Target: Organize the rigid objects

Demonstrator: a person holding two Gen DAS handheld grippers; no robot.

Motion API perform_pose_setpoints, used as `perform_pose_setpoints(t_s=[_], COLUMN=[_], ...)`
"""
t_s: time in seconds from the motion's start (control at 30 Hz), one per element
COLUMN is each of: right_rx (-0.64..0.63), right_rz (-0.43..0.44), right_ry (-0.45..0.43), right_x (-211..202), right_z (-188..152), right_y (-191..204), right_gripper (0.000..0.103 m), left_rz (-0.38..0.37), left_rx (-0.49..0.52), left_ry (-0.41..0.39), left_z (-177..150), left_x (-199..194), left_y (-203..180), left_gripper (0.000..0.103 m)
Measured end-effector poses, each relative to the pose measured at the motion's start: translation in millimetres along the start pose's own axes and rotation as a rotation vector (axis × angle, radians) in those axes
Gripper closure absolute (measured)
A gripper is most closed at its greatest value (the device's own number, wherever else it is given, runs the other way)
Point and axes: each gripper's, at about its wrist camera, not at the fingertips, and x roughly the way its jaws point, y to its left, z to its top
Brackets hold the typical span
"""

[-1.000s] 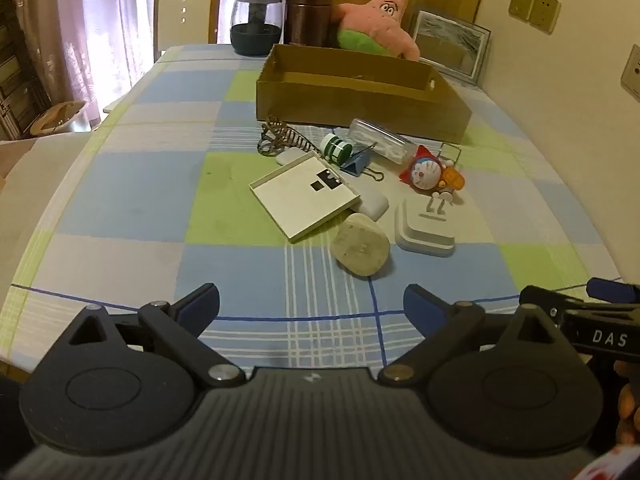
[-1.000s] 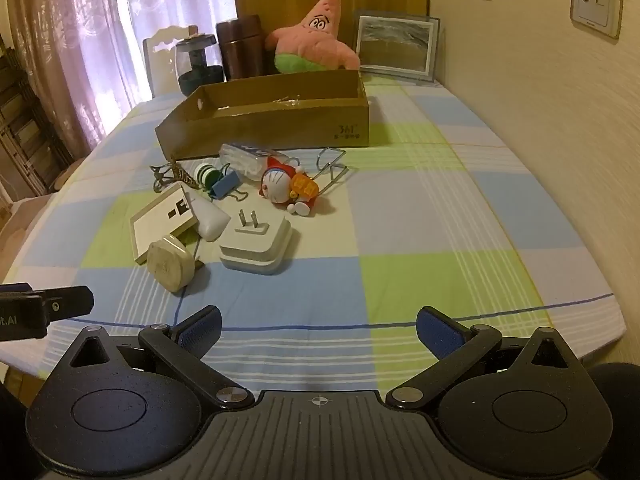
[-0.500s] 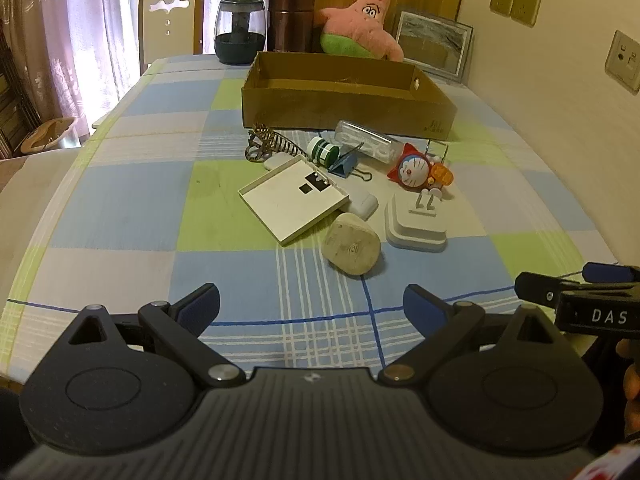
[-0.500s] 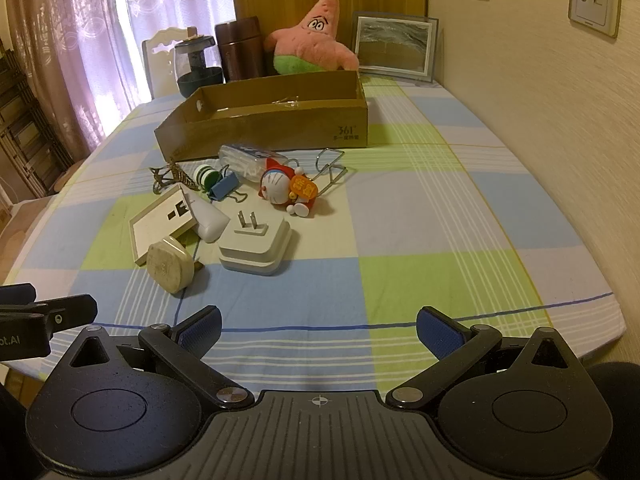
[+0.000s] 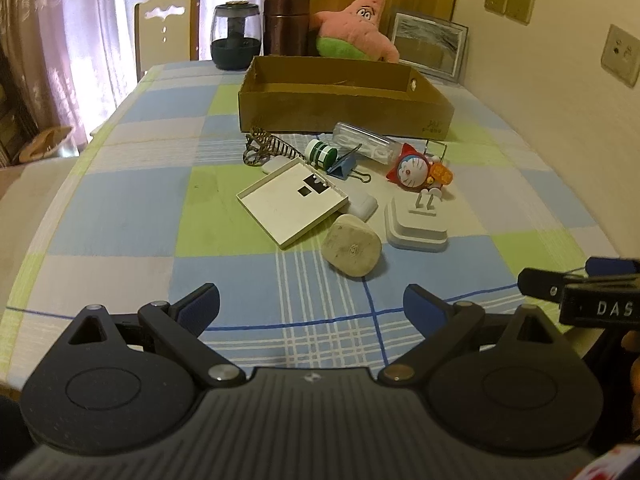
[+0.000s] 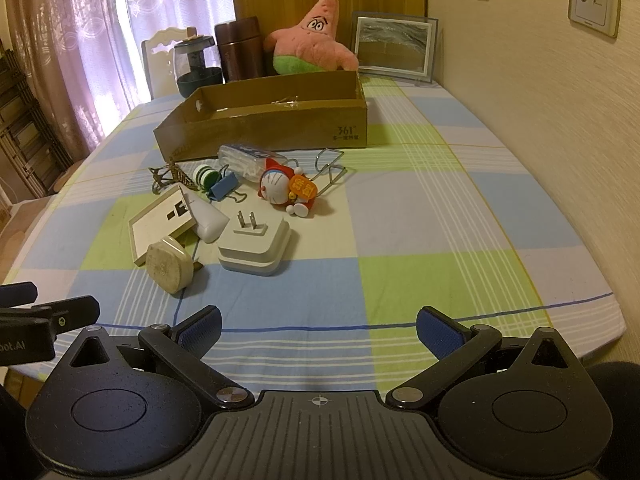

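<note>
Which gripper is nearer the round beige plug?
Left. The left gripper is open, almost directly in front of the round beige plug. The right gripper is open too, with the plug off to its left and farther away.

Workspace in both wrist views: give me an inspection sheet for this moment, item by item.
Surface: table under a checked cloth, blue, green and white squares.
Job's things: open cardboard box, almost empty; before it a loose pile: white charger prongs up, round beige plug, flat white panel, cat figurine, blue binder clip, green-capped bottle, clear case, wire clip, metal spring piece.
Clutter: pink star plush, brown flask, dark glass jar, framed picture, all behind the box.
Grippers: left claw open, empty; right claw open, empty; both short of the pile.
Cables: nothing seen.
Surroundings: chair, curtains, wall sockets.
</note>
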Motion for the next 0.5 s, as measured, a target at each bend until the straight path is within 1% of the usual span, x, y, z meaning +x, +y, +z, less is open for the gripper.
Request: perform_pose_setpoints(t_s=[0.33, 0.5], right_rx=[0.004, 0.005], right_rz=[-0.004, -0.007], right_ry=[-0.004, -0.005], right_x=[-1.0, -0.8], right_z=[0.6, 0.9], right_y=[-2.0, -3.3], right_gripper=[0.002, 0.002], left_rz=[0.003, -0.012], left_rx=[0.005, 0.001], left_ry=[-0.005, 0.000], left_z=[-1.2, -1.6], left_x=[1.1, 2.3], left_y=[2.2, 2.4], left_gripper=[0.006, 0.006])
